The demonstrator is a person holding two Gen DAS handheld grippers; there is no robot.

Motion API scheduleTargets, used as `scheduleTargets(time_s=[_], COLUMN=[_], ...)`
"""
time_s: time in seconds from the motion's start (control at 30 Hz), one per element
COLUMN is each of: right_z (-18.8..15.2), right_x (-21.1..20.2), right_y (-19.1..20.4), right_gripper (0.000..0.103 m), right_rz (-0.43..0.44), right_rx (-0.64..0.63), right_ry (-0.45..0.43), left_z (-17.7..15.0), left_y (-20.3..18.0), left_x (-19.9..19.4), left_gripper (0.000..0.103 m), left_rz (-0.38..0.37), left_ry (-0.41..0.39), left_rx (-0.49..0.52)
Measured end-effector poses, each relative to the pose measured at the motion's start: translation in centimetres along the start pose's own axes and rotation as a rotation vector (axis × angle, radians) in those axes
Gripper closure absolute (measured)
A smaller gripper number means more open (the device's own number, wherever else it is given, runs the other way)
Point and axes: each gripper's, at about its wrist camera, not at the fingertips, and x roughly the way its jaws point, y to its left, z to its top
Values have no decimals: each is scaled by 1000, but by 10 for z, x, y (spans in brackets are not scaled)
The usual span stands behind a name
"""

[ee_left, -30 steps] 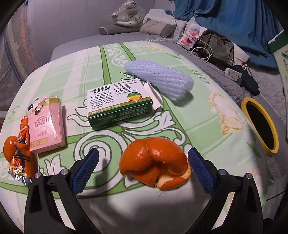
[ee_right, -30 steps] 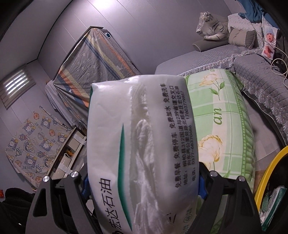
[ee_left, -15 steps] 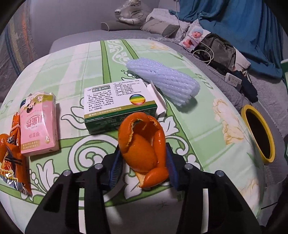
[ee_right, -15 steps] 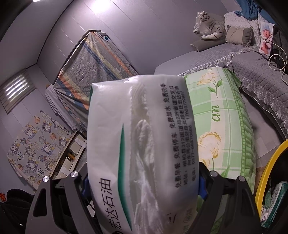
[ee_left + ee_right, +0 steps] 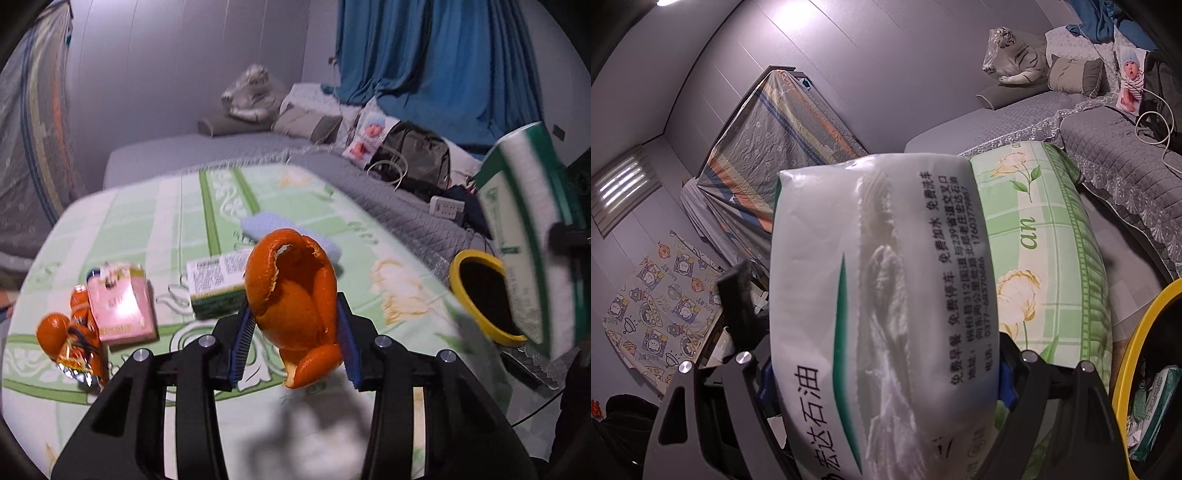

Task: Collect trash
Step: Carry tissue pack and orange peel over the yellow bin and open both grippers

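- Lying at left on the tabletop [image 5: 177,206]: snack wrapper [image 5: 79,350], pink tissue pack [image 5: 120,299], green box [image 5: 216,282].
- Left gripper [image 5: 293,332], centre frame, jaws clamped on orange peel [image 5: 293,299], lifted above the tabletop.
- Yellow-rimmed bin [image 5: 469,295] at right.
- Right gripper [image 5: 882,373] jaws grip white tissue pack [image 5: 882,295].

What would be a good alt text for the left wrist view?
The left hand-held gripper holds an orange peel above a table with a green flowered cloth. On the cloth lie a pink packet, a green box and an orange wrapper; a yellow-rimmed bin stands to the right.
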Motion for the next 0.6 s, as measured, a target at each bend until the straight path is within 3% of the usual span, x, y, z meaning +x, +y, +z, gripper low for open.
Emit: scheduleTargets(time_s=[0.2, 0.6], right_z=[-2, -12], right_x=[-21, -105], right_y=[-5, -49], right_gripper=[22, 22], right_rz=[-31, -203], right_rx=[32, 131], right_ry=[-67, -258], left_z=[24, 60], left_y=[-37, -122], left_x=[-21, -1], left_gripper=[63, 63], left_rz=[-37, -160], left_ry=[-85, -137], left_rx=[58, 186])
